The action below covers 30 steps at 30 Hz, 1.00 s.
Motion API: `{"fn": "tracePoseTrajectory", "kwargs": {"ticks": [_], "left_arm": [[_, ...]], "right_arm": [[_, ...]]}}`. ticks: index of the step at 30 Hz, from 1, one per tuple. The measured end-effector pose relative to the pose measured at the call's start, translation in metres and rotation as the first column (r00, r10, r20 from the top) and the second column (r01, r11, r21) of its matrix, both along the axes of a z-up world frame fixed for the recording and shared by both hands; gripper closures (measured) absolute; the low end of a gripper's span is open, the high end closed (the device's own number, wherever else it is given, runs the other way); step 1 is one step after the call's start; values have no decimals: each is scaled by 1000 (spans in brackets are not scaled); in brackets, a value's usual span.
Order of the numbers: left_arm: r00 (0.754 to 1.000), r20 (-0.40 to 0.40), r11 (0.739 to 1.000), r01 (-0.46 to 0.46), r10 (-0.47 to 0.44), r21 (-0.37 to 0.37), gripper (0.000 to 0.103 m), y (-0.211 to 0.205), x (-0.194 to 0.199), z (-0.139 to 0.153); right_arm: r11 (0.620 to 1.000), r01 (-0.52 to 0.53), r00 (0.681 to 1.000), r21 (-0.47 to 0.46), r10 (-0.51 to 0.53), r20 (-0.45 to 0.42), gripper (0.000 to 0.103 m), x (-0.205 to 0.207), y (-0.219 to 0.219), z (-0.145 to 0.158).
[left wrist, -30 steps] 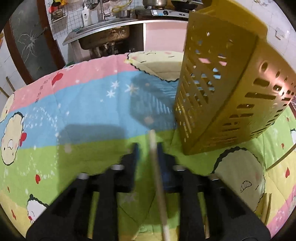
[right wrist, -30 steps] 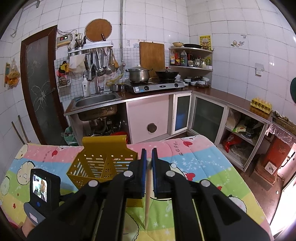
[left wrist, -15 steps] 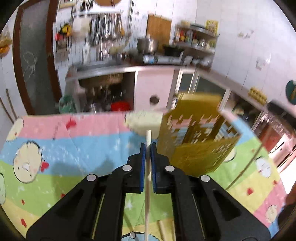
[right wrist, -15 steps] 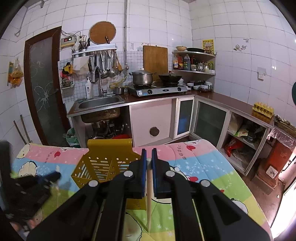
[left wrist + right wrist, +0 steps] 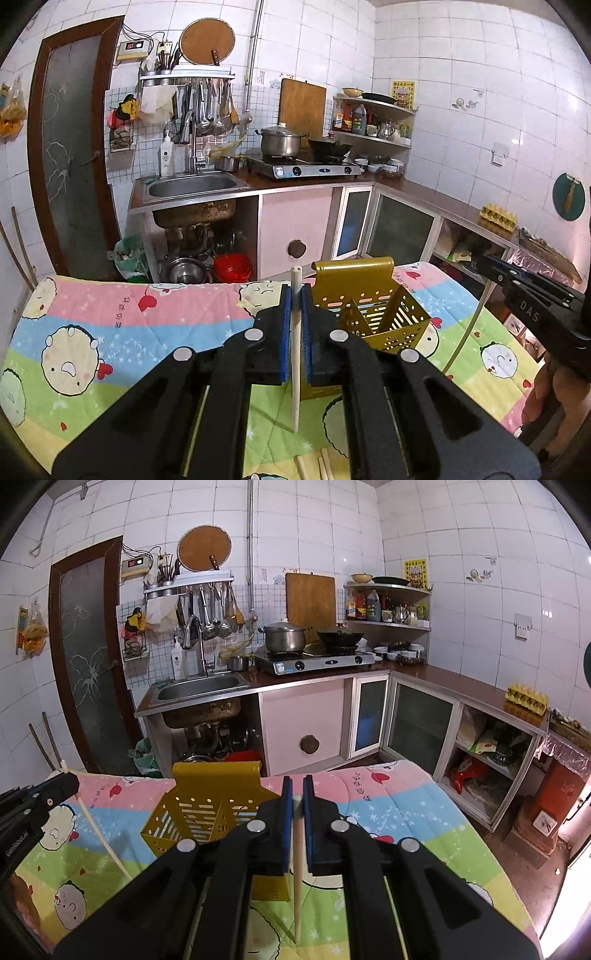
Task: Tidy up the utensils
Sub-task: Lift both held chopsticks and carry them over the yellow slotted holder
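Note:
My left gripper (image 5: 295, 295) is shut on a pale chopstick (image 5: 295, 376) that stands almost upright between the blue pads. It hangs above the quilt, just left of a yellow slotted utensil holder (image 5: 373, 314). My right gripper (image 5: 297, 790) is shut on a second chopstick (image 5: 297, 878), with its tip pointing down, to the right of the same holder (image 5: 207, 808). Each gripper shows in the other's view: the right one (image 5: 532, 310) at the right edge, the left one (image 5: 37, 801) at the left edge with its chopstick (image 5: 99, 834) slanting down.
A cartoon-print quilt (image 5: 110, 332) covers the table. Two more chopsticks (image 5: 314, 465) lie at its near edge. A hand (image 5: 554, 398) holds the right gripper. Behind the table are the sink (image 5: 192, 186), the stove (image 5: 303, 168) and floor cabinets (image 5: 417, 731).
The left gripper has risen from low over the quilt beside the holder and tipped up, still gripping its chopstick. The holder now sits lower and smaller in its view. The right gripper has stayed put.

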<state>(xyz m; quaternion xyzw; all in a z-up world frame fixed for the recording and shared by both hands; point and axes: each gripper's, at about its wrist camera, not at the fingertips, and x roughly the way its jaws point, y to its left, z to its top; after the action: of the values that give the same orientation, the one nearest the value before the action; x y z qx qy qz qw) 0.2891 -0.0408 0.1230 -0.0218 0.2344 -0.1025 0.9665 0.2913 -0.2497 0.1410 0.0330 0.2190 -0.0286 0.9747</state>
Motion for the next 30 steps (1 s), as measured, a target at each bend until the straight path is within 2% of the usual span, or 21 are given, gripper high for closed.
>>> {"fn": "tracePoseTrajectory", "kwargs": {"ticks": [5, 9, 19, 22, 24, 27, 30], "left_arm": [[1000, 8, 1000, 3, -3, -10, 99, 4, -4, 8], [999, 30, 1000, 12, -11, -15, 99, 2, -9, 25], [982, 185, 998, 33, -22, -56, 99, -16, -12, 103], [973, 229, 999, 20, -9, -47, 99, -26, 0, 112], [971, 238, 999, 17, -6, -42, 99, -31, 9, 111], [970, 241, 1000, 0, 5, -22, 99, -38, 29, 90], [984, 181, 1000, -1, 6, -24, 99, -38, 50, 58]], "right_arm": [[1000, -1, 1000, -2, 1, 27, 97, -4, -2, 15], [1000, 3, 998, -13, -2, 69, 97, -9, -4, 38], [999, 6, 972, -34, 3, 234, 97, -14, 6, 124], [1000, -4, 966, -25, 10, 257, 97, -3, 13, 139], [1000, -12, 966, -18, 16, 259, 97, 6, 16, 140], [1000, -23, 971, 0, 22, 239, 97, 24, 19, 125], [999, -36, 980, -4, 36, 198, 97, 44, 22, 97]]}}
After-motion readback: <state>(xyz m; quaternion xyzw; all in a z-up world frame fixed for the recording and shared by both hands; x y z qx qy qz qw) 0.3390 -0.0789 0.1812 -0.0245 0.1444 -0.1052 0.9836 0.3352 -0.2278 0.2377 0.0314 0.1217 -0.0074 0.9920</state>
